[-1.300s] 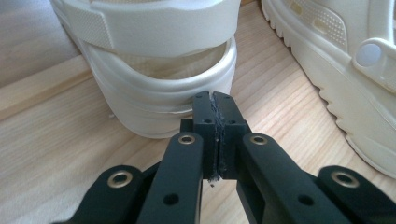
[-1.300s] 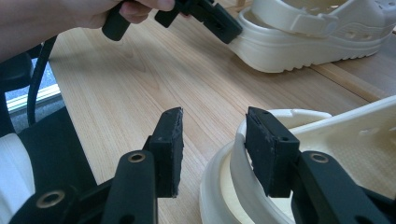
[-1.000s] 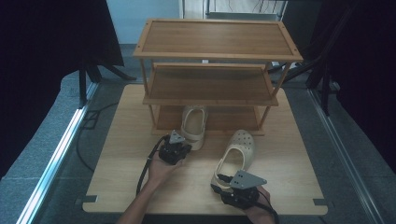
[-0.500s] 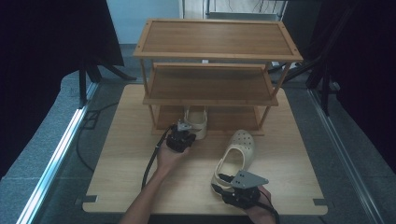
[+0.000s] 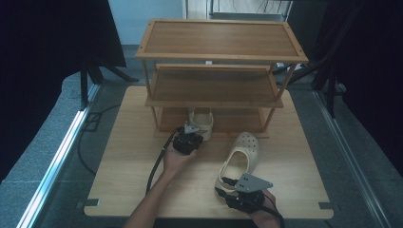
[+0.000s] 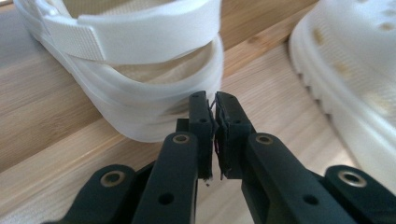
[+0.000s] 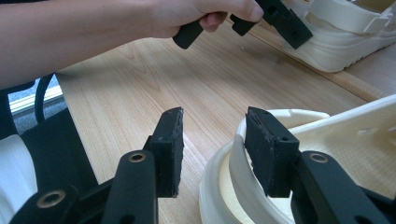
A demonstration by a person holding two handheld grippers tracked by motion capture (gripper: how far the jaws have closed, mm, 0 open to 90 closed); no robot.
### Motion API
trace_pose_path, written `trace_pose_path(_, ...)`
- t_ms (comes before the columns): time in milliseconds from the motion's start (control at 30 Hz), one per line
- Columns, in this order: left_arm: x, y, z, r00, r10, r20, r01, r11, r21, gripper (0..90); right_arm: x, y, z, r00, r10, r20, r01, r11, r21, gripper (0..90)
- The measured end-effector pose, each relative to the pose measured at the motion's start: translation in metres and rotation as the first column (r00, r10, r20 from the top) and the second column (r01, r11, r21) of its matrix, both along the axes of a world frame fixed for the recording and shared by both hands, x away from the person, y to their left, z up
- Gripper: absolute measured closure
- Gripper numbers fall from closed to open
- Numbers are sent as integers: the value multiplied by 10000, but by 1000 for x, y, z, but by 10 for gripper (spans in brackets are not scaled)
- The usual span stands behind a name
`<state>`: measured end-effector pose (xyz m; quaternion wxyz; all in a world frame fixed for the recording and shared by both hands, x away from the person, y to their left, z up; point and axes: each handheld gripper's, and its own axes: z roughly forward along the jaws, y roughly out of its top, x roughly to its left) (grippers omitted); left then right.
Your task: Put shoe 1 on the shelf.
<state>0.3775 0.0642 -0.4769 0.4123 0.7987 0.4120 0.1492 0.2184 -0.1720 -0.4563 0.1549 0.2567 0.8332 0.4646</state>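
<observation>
We nudged the first clog [image 5: 201, 119] at frame centre with our clenched left gripper [image 5: 188, 140]; the released right gripper [image 5: 241, 192] needed the second clog's [image 5: 241, 156] heel.

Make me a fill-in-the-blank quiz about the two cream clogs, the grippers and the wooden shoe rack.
1. The left gripper has its jaws ____.
2. The right gripper has its jaws ____ at the heel of the cream perforated foam clog.
3. The other cream foam clog sits with its toe under the rack's ____ shelf.
4. The three-tier wooden shoe rack stands on a ____ table.

Missing words: shut; open; middle; wooden
</observation>
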Motion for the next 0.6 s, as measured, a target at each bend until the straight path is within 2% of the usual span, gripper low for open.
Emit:
trace_pose_path(100, -8, 7, 3, 9999, -67, 107, 69, 9998, -170, 829, 0, 0, 0, 10000, -7, 5, 7, 10000, 29, 570)
trace_pose_path(133, -12, 12, 4, 9997, -177, 144, 179, 9998, -121, 780, 0, 0, 0, 10000, -14, 19, 14, 10000, 26, 570)
trace_pose_path(167, -15, 17, 5, 9997, -233, 122, 235, 9994, -238, 780, 0, 0, 0, 10000, -14, 19, 14, 10000, 26, 570)
trace_pose_path(200, -19, 22, 5, 9994, -342, 12, 342, 9987, -378, 747, 0, 0, 0, 10000, -29, 29, 29, 10000, -9, 570)
trace_pose_path(233, -26, 32, 5, 9991, -330, -282, 310, 9973, -667, 663, -1, 1, 0, 10000, -50, 21, 50, 10000, 8, 571)
trace_pose_path(267, -26, 32, 5, 9991, -330, -282, 310, 9973, -667, 621, -1, 1, 0, 10000, -50, 21, 50, 10000, 8, 571)
trace_pose_path(300, -30, 36, 4, 9993, -252, -290, 231, 9972, -717, 621, -1, 2, 0, 10000, -37, 33, 37, 10000, 3, 572)
trace_pose_path(333, -33, 40, 4, 9994, -200, -282, 179, 9972, -732, 545, 0, 3, 0, 10000, -61, 39, 61, 10000, 36, 584)
trace_pose_path(367, -38, 47, 4, 9991, -142, -388, 107, 9959, -894, 514, 0, 4, 0, 10000, -62, 17, 62, 10000, 74, 599)
trace_pose_path(467, -43, 52, 3, 9987, -119, -489, 68, 9945, -1042, 457, 0, 6, 0, 10000, 5, -26, -5, 9999, 152, 632)
trace_pose_path(533, -45, 53, 5, 9985, -173, -512, 129, 9963, -850, 438, -1, 11, 0, 9999, 103, -108, -101, 9997, 222, 704)
trace_pose_path(600, -48, 55, 7, 9985, -196, -519, 143, 9948, -1008, 434, -1, 14, 0, 9998, 158, -124, -155, 9996, 244, 729)
